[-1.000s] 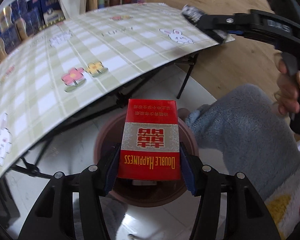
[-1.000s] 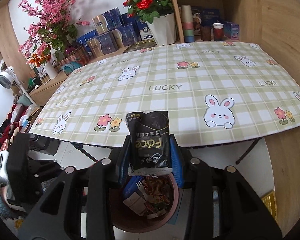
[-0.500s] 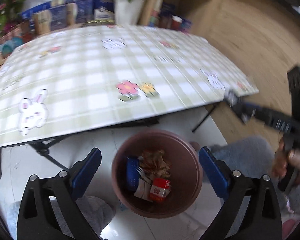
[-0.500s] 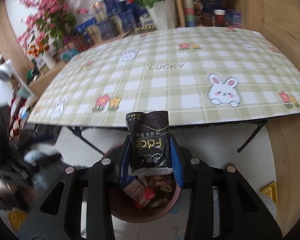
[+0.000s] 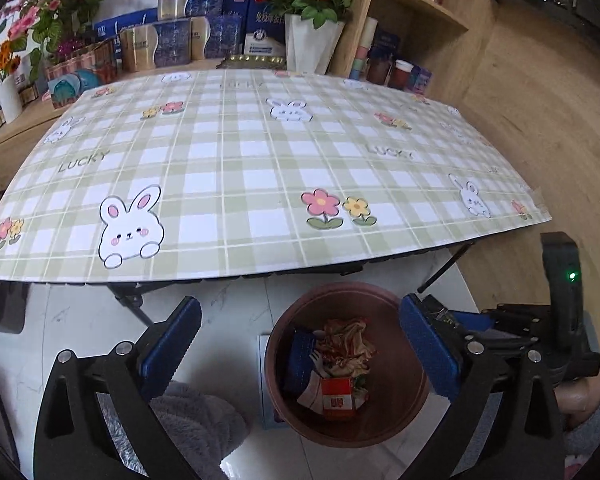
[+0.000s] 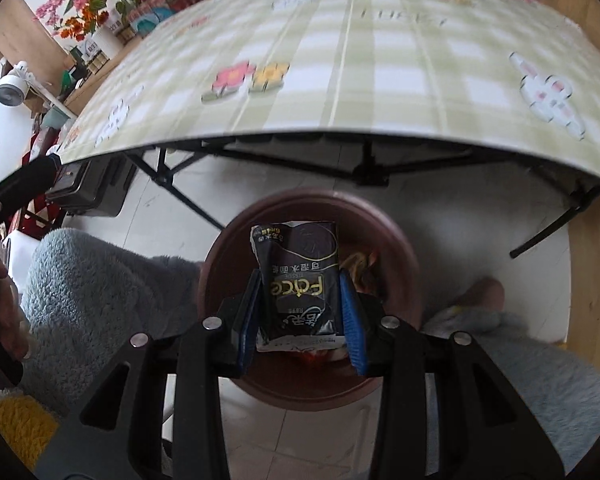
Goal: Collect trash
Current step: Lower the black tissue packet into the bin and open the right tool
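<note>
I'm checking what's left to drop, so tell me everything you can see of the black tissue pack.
The black tissue pack is a soft, glossy plastic packet with gold "Face" lettering, its torn top edge crumpled. The right gripper clamps it between blue pads, holding it upright over the brown trash bin, not yet released.

The round brown plastic bin (image 5: 400, 412) on the white tiled floor (image 5: 80, 320) is open at the top, and nothing covers its mouth seen from the left wrist. Crumpled wrappers and a red carton (image 5: 338, 398) fill only its bottom. Behind it, the edge of the green checked tablecloth on the folding table (image 5: 260, 168) overhangs, with black table legs (image 6: 364, 164) beneath. Grey fleece-clad knees (image 6: 100, 280) stand close on both sides of the bin. The tabletop itself lies bare.
</note>
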Demonstrator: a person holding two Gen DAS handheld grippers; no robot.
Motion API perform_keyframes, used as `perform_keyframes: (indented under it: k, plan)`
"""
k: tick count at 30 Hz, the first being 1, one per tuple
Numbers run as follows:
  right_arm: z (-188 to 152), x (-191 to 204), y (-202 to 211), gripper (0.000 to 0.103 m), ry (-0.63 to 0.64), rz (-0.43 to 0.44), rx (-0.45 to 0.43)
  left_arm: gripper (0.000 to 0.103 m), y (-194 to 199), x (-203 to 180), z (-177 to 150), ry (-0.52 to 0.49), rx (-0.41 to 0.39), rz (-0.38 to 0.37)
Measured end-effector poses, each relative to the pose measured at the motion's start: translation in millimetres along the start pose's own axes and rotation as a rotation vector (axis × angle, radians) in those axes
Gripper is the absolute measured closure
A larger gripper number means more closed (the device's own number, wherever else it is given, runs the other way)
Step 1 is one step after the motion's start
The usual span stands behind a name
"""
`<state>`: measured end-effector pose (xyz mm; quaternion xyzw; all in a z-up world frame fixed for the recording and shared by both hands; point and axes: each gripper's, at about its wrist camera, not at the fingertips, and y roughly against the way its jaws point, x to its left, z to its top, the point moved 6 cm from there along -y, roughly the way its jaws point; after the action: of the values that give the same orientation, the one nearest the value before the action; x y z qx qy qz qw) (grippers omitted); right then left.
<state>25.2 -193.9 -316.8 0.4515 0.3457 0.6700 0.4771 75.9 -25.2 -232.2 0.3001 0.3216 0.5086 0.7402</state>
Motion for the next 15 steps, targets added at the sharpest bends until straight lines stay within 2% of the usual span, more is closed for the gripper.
perform_keyframes:
  k: [4,11,12,15]
  plan:
    - [-7,6,-10,0.06,0.016,-0.004,0.034,0.006,-1,0,-2,-0.022,0.004,0.028]
    - [-13,9,-17,0.054,0.021,-0.033,0.042,0.006,-5,-2,-5,-0.033,0.019,0.028]
    - [-13,8,-16,0.052,0.019,-0.035,0.04,0.006,-5,-3,-6,-0.038,0.022,0.029]
    - [-10,3,-13,0.038,0.011,-0.047,0.022,0.006,-7,-7,-9,-0.052,0.03,0.031]
